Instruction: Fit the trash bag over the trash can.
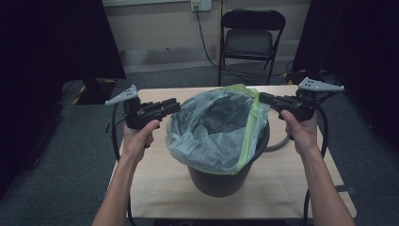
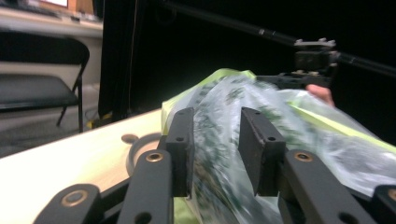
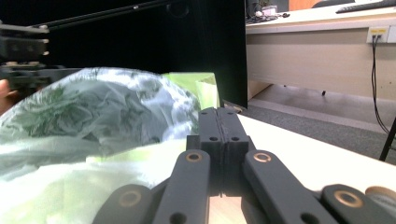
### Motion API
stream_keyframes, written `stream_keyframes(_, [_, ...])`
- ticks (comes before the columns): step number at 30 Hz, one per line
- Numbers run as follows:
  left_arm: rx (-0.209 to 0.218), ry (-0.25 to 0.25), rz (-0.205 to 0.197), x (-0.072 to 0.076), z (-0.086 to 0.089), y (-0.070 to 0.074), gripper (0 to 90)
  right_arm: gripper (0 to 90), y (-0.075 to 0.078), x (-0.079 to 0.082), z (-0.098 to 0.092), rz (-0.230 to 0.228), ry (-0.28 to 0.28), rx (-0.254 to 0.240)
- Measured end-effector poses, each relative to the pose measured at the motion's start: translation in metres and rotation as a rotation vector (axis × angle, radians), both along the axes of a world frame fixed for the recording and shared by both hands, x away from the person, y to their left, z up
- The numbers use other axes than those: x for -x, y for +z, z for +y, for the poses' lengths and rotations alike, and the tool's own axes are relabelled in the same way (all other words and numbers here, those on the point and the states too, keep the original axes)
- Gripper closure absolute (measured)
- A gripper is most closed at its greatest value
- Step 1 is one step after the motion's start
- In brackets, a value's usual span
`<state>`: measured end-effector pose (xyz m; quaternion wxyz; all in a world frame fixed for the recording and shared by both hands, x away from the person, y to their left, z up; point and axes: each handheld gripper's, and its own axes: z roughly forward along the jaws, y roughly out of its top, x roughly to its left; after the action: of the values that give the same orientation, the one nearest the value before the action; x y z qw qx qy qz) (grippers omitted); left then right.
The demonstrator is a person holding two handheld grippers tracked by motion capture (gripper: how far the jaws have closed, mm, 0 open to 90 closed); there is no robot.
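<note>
A dark bin (image 1: pixel 225 176) stood near the middle of the surface (image 1: pixel 282 183), lined with a thin translucent bag (image 1: pixel 211 127) whose mouth was folded out over the rim, with a pale green band (image 1: pixel 251 127) running down the side toward the right edge. The bag looked light, soft and crinkly, likely to slip and stretch under a pull and to tear if snagged, so the doubled film at the rim fold seemed the safest place to take hold, one pinch on each side. The left gripper (image 1: pixel 175 106) sat at the bag's rim on the side facing the left edge; in the left gripper view its jaws stood apart with the film (image 2: pixel 215 154) bulging between them, not pressed by either pad (image 2: pixel 183 149). The right gripper (image 1: pixel 261 97) was at the rim toward the right edge, its jaws brought together; in the right gripper view they met with the green fold (image 3: pixel 196 91) just beyond their tips, and whether any film was caught between them could not be told. Beyond the far edge stood a folding chair (image 1: pixel 251 40).
</note>
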<state>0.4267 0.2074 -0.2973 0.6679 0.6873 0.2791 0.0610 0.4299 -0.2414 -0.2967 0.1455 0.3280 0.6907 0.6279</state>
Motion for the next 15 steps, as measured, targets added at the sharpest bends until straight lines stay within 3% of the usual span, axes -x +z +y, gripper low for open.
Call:
stream_keyframes(3, [0.000,-0.006,0.000,-0.004,-0.005,-0.001,70.1,90.0,-0.012,0.002,-0.003,0.021,0.008,0.001])
stream_keyframes(6, [0.001,-0.008,0.000,-0.003,-0.003,-0.002,76.7,90.0,-0.025,0.002,-0.006,0.035,0.040,-0.051])
stream_keyframes(10, [-0.013,0.004,-0.003,-0.001,0.003,-0.002,77.3,90.0,-0.037,-0.001,0.001,0.076,0.047,-0.009])
stream_keyframes(12, [-0.018,0.009,0.002,0.002,0.005,-0.005,77.3,90.0,-0.043,-0.003,0.003,0.090,0.055,-0.027])
stream_keyframes(15, [0.013,0.001,0.002,0.007,0.010,-0.010,76.1,90.0,-0.047,-0.004,0.008,0.103,0.071,-0.008])
